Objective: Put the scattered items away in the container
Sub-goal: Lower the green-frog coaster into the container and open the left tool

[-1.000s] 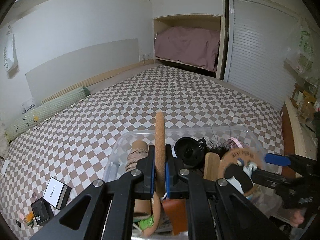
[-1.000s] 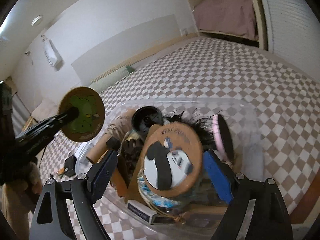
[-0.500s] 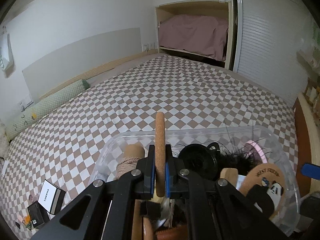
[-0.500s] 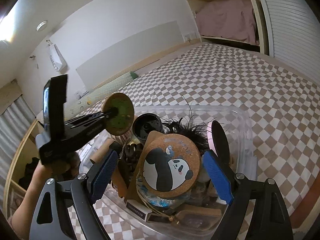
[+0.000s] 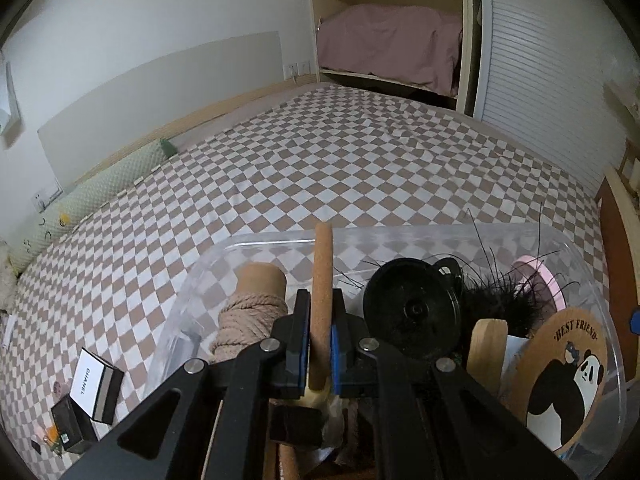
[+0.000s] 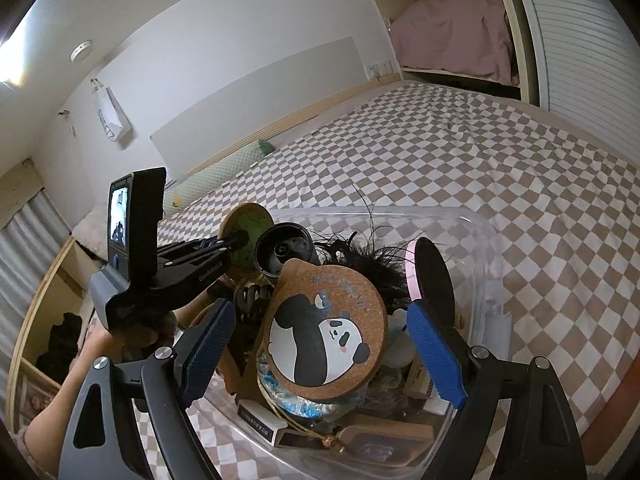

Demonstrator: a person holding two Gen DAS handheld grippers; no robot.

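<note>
A clear plastic container (image 5: pixel 608 312) (image 6: pixel 486 248) sits on the checkered bed, full of items. My left gripper (image 5: pixel 320 332) is shut on a round cork coaster (image 5: pixel 322 280), held edge-on over the container's left part; its green printed face shows in the right wrist view (image 6: pixel 250 226). My right gripper (image 6: pixel 316 350) is open and empty, just above a panda cork coaster (image 6: pixel 328 340) (image 5: pixel 564 376) that leans on the pile. A black lid (image 5: pixel 412 308), a rope spool (image 5: pixel 252 312) and a pink disc (image 6: pixel 410 264) also lie inside.
Small boxes, one white and black (image 5: pixel 94 384) and one black (image 5: pixel 70 424), lie on the bed left of the container. A green bolster (image 5: pixel 84 200) lies along the wall. A wardrobe recess holds pink bedding (image 5: pixel 392 44). Wooden bed edge at right (image 5: pixel 616 216).
My left gripper has carried the cork coaster lower and to the right, over the container. My right gripper has drawn back from the panda coaster, which now leans on the pile.
</note>
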